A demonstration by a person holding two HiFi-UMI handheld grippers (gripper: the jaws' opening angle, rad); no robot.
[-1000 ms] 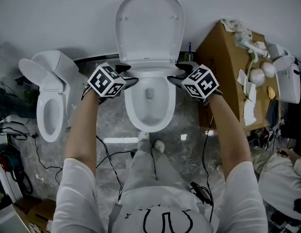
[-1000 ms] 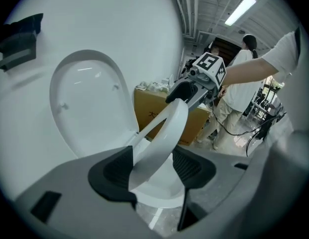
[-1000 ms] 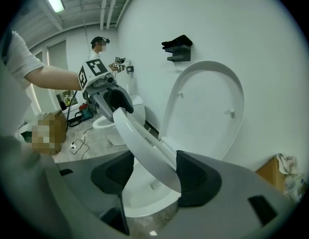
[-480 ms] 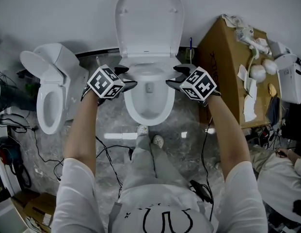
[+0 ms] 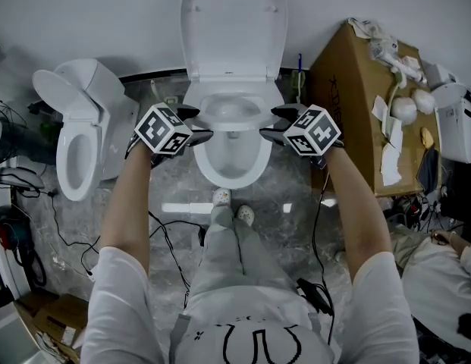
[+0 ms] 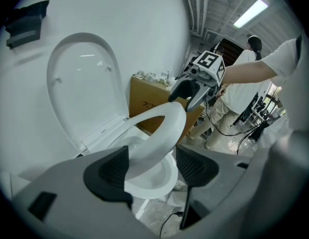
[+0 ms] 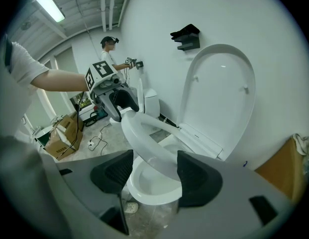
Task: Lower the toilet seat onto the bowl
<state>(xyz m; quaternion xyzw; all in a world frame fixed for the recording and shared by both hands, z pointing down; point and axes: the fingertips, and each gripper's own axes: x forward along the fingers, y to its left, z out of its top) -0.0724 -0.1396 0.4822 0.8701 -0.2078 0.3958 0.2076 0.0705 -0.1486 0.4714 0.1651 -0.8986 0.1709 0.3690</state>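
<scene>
Above bowl (image 7: pixel 150 198), toilet seat (image 7: pixel 150 144) half-raised, long axis sloping up toward person.

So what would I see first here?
The middle toilet's seat, tilted partway down over its bowl, lid upright against the wall. It sits between the jaws of the left gripper, which have just been opening, and of the right gripper. A second toilet stands at left.

Head view looks down; 2 gripper views share the toilet seat (image 6: pixel 166 131).
</scene>
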